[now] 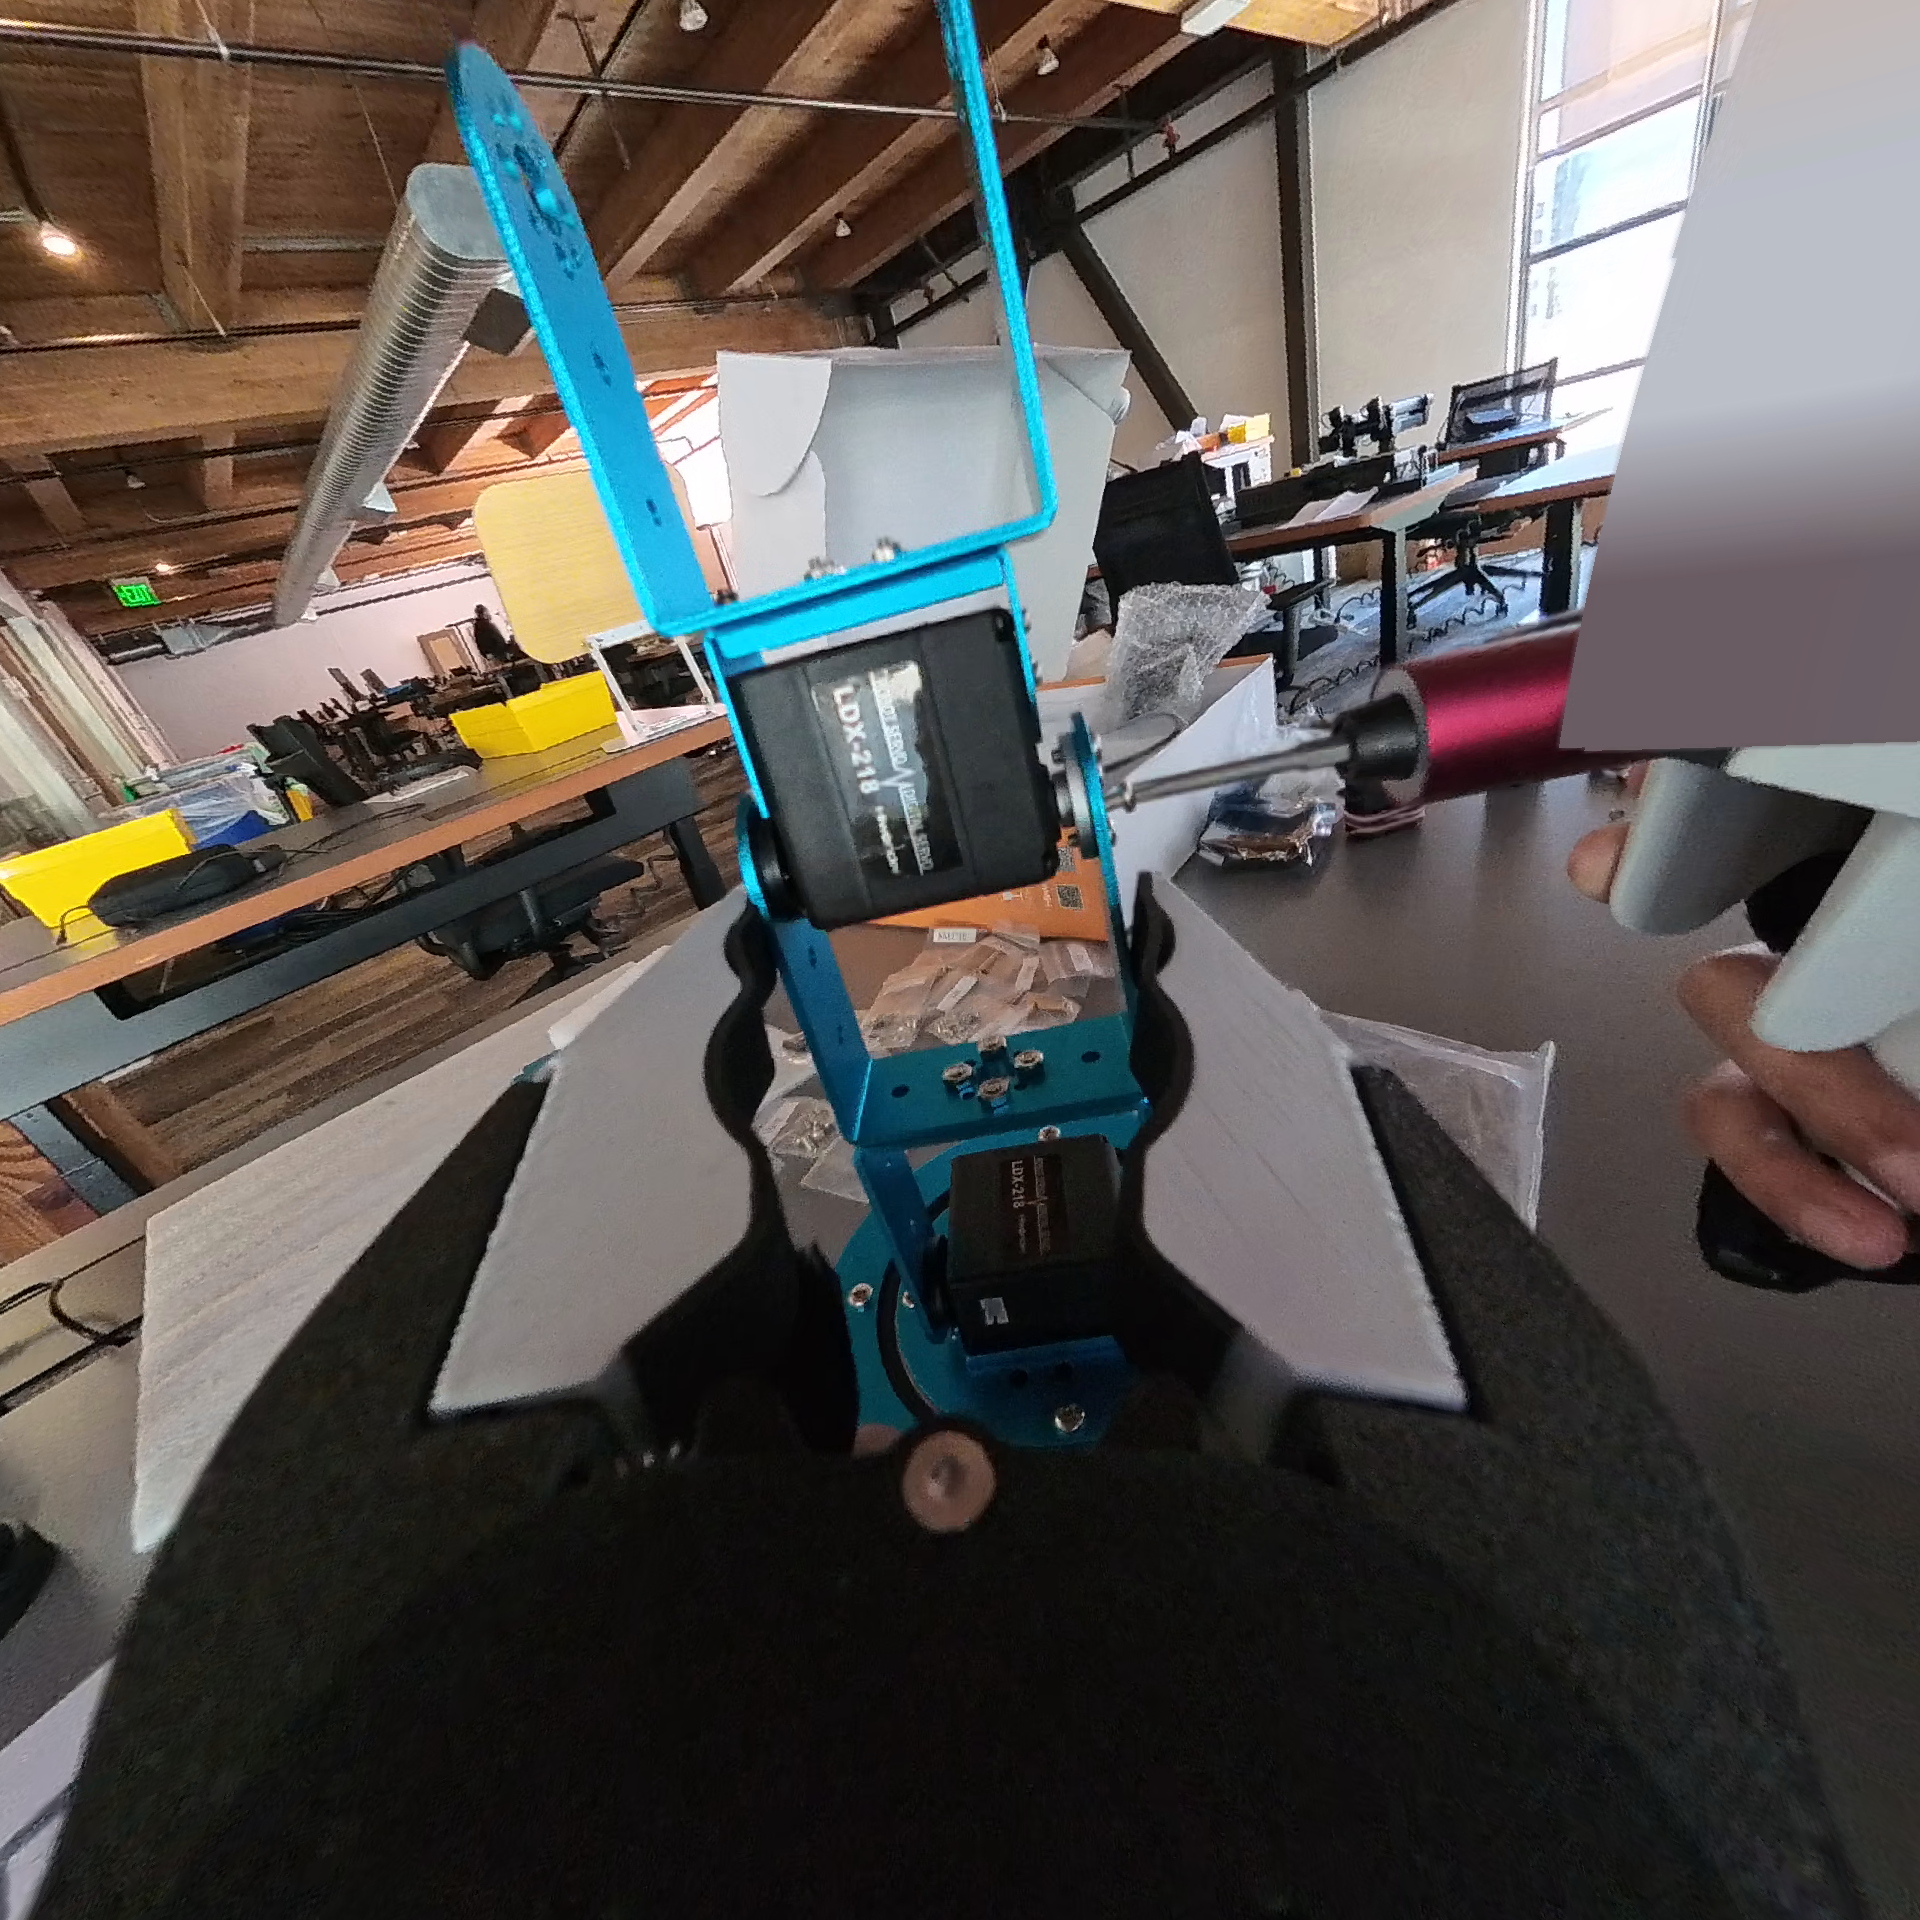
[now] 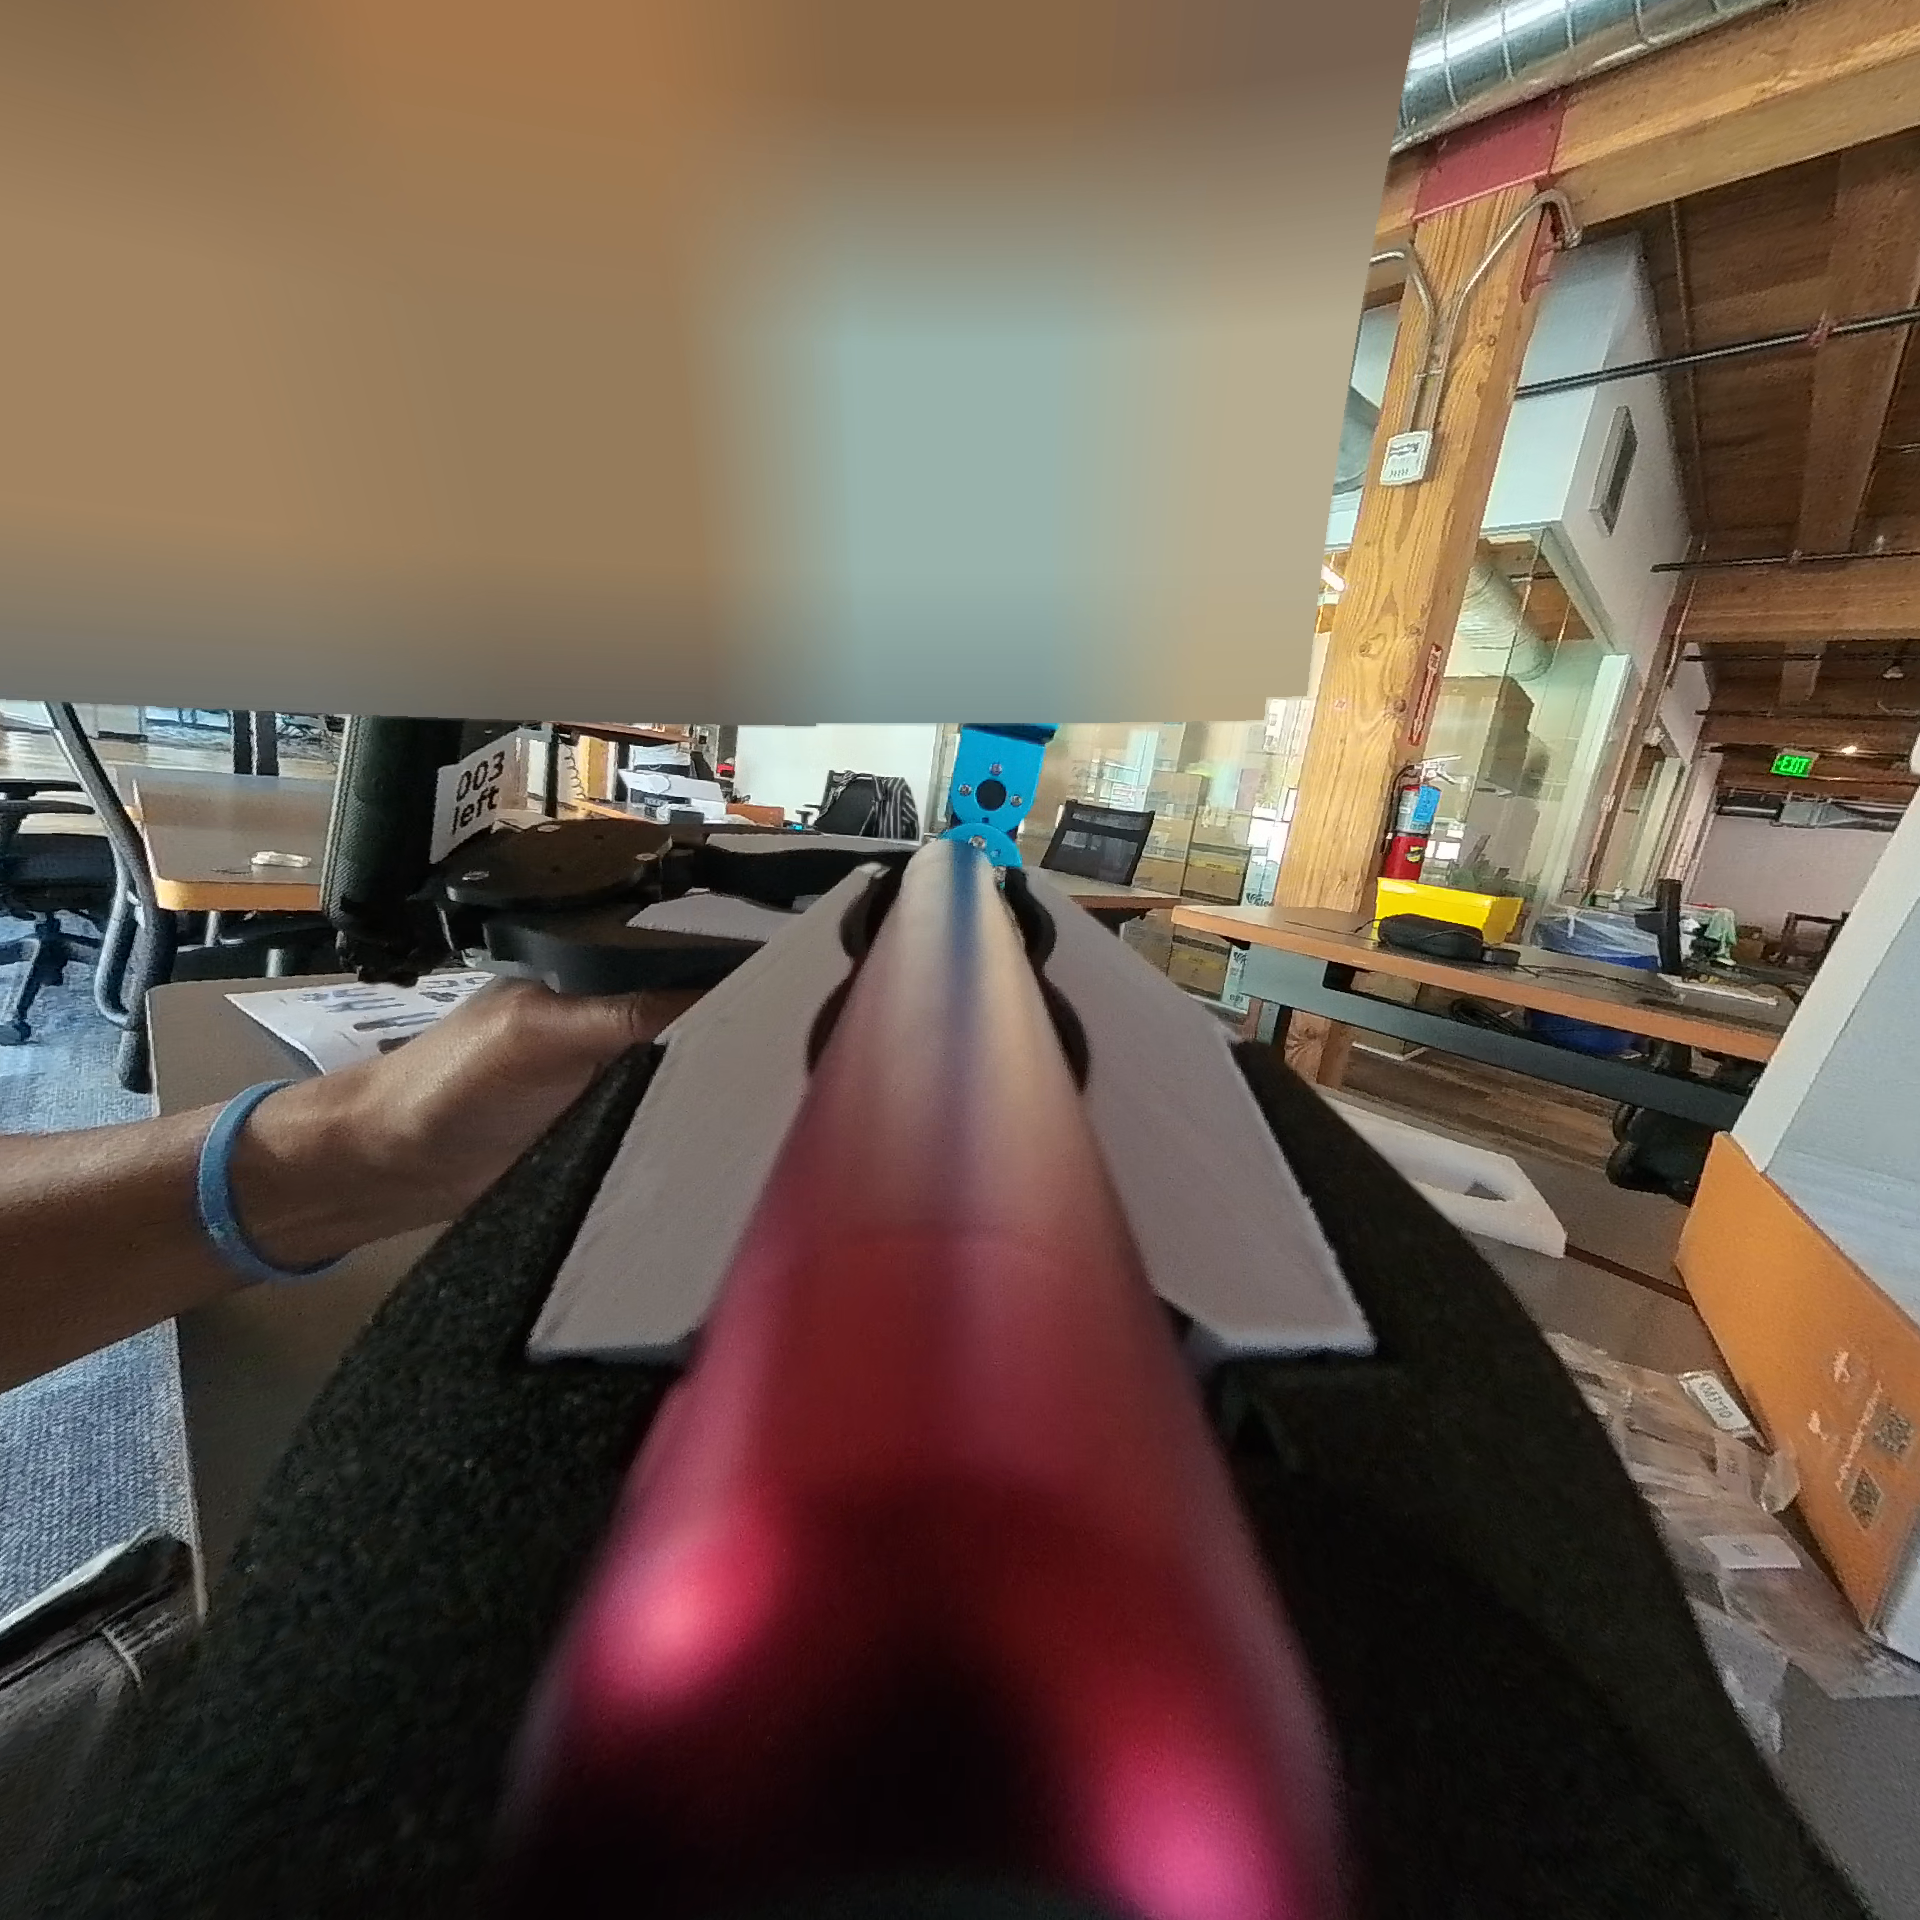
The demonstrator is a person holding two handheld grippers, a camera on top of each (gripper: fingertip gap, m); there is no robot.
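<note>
Left hand-held gripper [image 1: 940, 997]: its two white fingers [image 1: 623, 1174] with black pads are closed on a blue metal bracket assembly [image 1: 831, 997], gripping the lower U-shaped bracket from both sides. The assembly stands upright, slightly tilted, above the grey desk [image 1: 1455, 935]. It carries an upper black servo [image 1: 894, 769] between the bracket arms, a lower black servo [image 1: 1029, 1247] on a round blue base plate, and a tall open blue U-bracket [image 1: 582, 353] at the top.

Right hand-held gripper [image 2: 940, 883]: its white fingers [image 2: 707, 1143] are closed along the sides of a magenta-handled screwdriver [image 2: 935, 1351], which runs forward between them. In the left wrist view the screwdriver [image 1: 1475, 712] enters from the right; its metal shaft reaches the blue bracket arm beside the upper servo, with the tip at or just short of the pivot. A person's hand [image 1: 1787, 1132] holds the right gripper's handle there. In the right wrist view another hand [image 2: 488, 1070], with a blue wristband [image 2: 223, 1184], holds the left gripper's handle.

On the desk behind the assembly: small clear bags of hardware [image 1: 966, 997], an orange and white box [image 1: 1174, 748] with bubble wrap [image 1: 1174, 634] in it, and, toward the right edge, a clear plastic bag [image 1: 1455, 1101]. A printed sheet [image 2: 343, 1013] lies near the desk's far left edge in the right wrist view.
</note>
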